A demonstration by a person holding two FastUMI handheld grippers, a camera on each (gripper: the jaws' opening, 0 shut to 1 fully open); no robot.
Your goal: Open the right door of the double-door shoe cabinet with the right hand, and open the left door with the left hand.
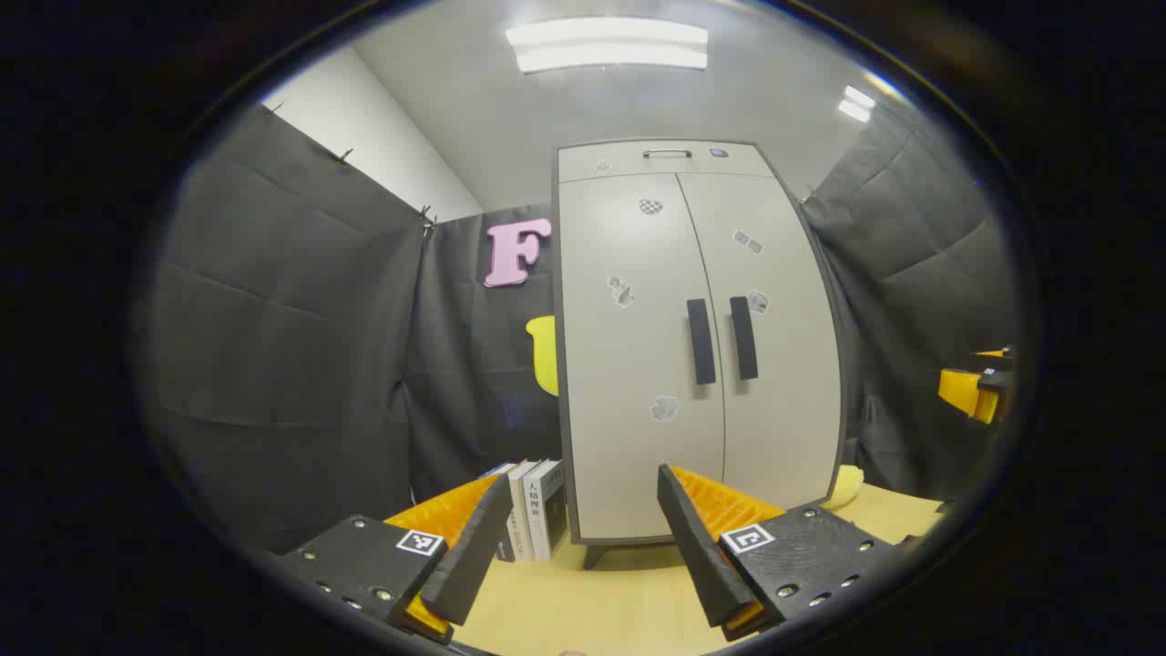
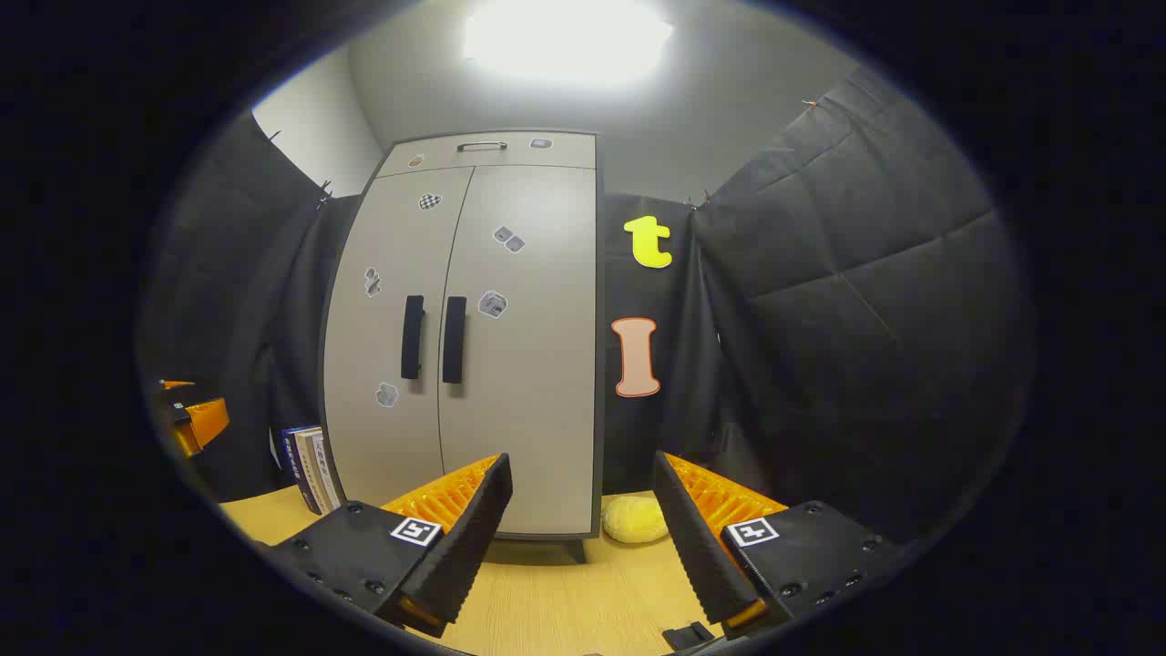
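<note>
Right gripper [image 2: 583,519], wide open and empty, faces the cabinet [image 2: 510,364]. Right handle [image 2: 454,339] stands vertical, ahead and left, well apart. Left gripper [image 1: 583,528] likewise open, empty.

The tall grey double-door shoe cabinet [image 1: 697,346] stands shut at the wooden desk's [image 1: 583,610] far edge, books [image 1: 533,510] beside it. The left gripper [image 1: 583,538], fingers spread apart, is well short of the black handles [image 1: 722,339].

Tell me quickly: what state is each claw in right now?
Left claw: open, holding nothing.
Right claw: open, holding nothing.
</note>
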